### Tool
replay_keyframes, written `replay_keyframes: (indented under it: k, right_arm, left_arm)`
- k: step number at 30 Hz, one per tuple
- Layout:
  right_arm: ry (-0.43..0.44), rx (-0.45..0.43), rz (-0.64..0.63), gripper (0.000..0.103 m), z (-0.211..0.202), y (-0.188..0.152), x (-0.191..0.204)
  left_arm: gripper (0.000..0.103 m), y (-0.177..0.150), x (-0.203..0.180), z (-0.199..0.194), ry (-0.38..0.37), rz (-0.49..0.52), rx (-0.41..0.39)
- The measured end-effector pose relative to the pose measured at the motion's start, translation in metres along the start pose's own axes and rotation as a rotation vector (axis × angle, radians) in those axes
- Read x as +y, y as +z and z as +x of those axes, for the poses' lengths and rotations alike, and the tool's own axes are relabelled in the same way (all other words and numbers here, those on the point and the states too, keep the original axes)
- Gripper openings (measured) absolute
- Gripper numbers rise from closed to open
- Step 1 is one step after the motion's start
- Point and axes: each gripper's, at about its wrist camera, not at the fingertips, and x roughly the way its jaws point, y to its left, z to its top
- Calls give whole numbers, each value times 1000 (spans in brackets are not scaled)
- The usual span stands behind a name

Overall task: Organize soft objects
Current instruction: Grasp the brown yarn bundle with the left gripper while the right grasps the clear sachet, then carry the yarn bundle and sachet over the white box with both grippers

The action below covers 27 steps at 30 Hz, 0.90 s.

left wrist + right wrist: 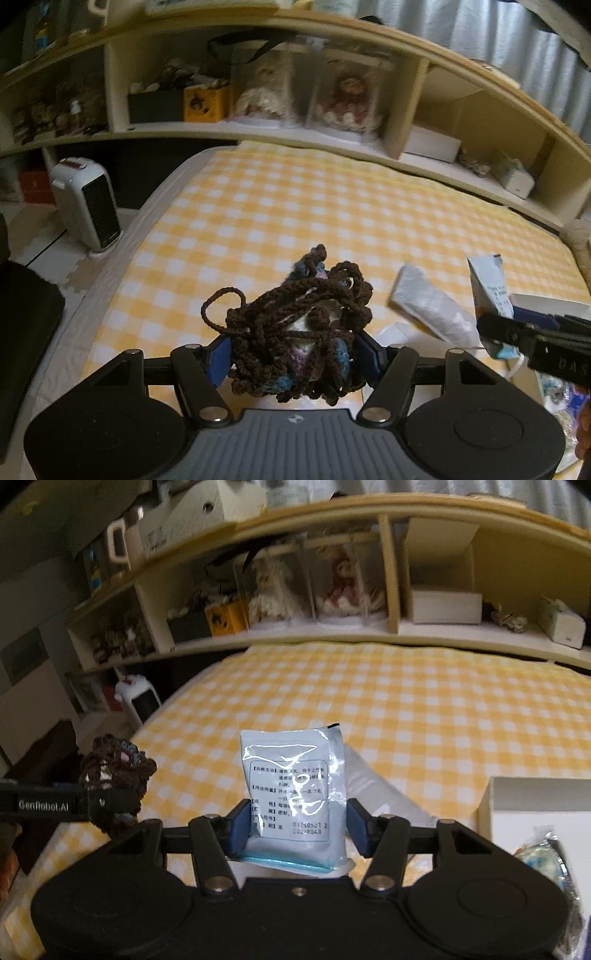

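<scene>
A tangled bundle of brown crocheted yarn (295, 317) with blue, white and purple patches sits between the blue pads of my left gripper (293, 354), which is shut on it above the yellow checked bed (295, 206). The right wrist view shows the same bundle (114, 764) at the left edge. My right gripper (297, 827) is shut on a pale blue plastic packet (291, 775) with printed text, held upright over the bed. That packet (489, 288) also shows at the right of the left wrist view.
A clear plastic pouch (373, 786) lies on the bed behind the packet. A white box (535, 812) and a foil snack bag (546, 853) are at the right. A headboard shelf (295, 129) holds dolls and boxes. A white heater (86, 203) stands on the floor, left.
</scene>
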Motion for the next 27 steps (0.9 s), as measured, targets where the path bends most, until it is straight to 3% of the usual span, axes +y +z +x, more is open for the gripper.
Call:
replay_keyframes:
  k: [13, 22, 27]
  right_arm:
    - [29, -104, 113, 56, -38, 9, -15]
    - [147, -115, 257, 56, -51, 15, -26]
    - [259, -173, 329, 56, -61, 15, -27]
  left_arm:
    - [67, -5, -33, -14, -66, 54, -24]
    - [67, -6, -38, -15, -81, 62, -28]
    - [67, -6, -38, -16, -84, 63, -29]
